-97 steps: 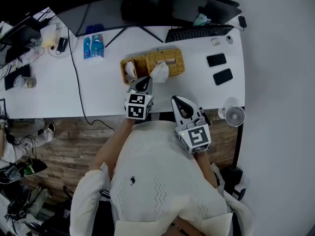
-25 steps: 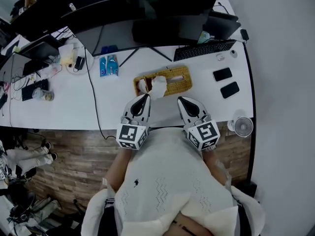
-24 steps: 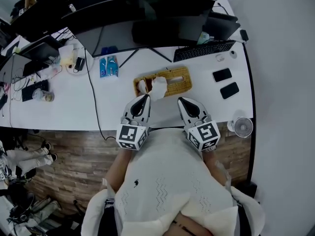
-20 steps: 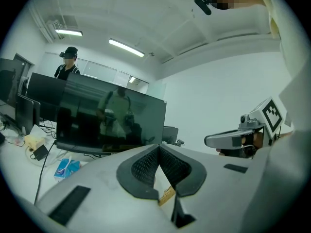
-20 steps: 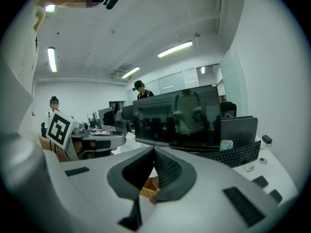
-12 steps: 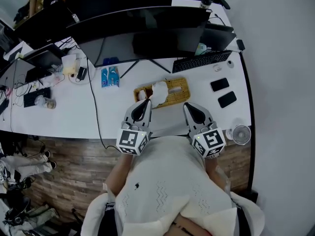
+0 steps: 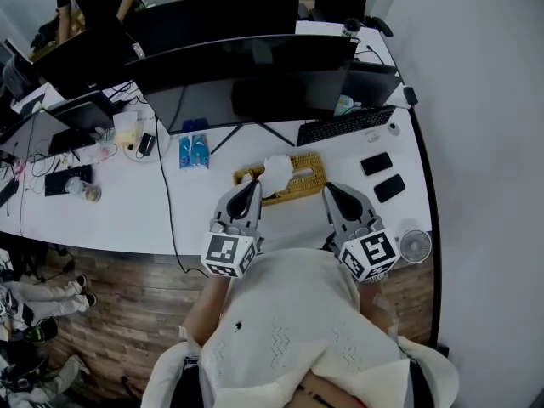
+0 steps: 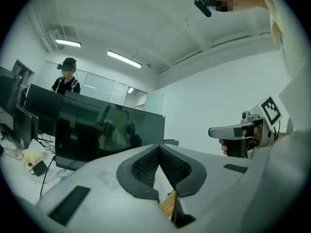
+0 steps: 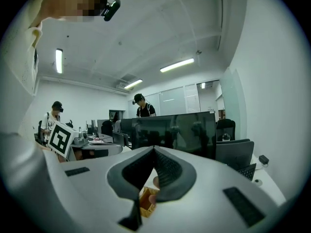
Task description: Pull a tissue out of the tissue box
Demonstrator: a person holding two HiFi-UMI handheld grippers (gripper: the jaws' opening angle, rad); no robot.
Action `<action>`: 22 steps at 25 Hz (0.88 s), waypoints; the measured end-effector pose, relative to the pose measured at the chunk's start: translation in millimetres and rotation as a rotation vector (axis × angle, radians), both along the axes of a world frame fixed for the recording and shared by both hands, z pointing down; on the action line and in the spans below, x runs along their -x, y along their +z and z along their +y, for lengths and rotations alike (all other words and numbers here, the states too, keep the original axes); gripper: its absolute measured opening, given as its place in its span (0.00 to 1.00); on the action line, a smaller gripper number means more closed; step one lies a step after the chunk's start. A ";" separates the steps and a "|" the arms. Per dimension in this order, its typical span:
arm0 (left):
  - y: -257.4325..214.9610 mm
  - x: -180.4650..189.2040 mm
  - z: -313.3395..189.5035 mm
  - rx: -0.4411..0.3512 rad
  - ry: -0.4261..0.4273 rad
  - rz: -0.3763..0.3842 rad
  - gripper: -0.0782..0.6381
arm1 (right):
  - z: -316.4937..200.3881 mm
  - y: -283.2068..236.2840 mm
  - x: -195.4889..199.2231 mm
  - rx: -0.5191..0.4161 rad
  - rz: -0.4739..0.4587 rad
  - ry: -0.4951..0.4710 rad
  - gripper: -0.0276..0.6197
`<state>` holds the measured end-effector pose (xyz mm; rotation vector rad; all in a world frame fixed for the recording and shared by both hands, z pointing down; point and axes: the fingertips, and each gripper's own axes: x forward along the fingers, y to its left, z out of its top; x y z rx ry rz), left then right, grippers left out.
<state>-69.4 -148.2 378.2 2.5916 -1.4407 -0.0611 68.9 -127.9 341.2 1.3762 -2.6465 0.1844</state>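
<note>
Tissue box (image 7: pixel 303 182) sits on the counter (image 7: pixel 127 212), seemingly a tissue (image 7: pixel 277 168) poking up; left claw (image 7: pixel 252 185) and right claw (image 7: pixel 328 189) hover near it, closed and empty.

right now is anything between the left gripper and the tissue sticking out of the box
Nothing visible does. The left gripper, jaws together and empty, hangs just short of the tissue standing up from the wicker tissue box.

The box (image 7: pixel 293 183) sits on the desk (image 7: pixel 127 211) near its front edge, before the monitor (image 7: pixel 255 79). A tissue (image 7: pixel 276 169) stands in its left end. The keyboard (image 7: pixel 344 126) lies behind it to the right, two phones (image 7: pixel 376 163) lie to its right, and a fan (image 7: pixel 414 246) stands by the right front corner. The left gripper (image 7: pixel 250 187) is before the box's left end, the right gripper (image 7: pixel 330 190) just right of the box.
</note>
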 end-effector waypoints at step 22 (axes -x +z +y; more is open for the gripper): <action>-23.8 12.2 7.8 -0.046 -0.021 -0.002 0.13 | 8.9 -23.0 16.0 -0.057 -0.034 -0.036 0.04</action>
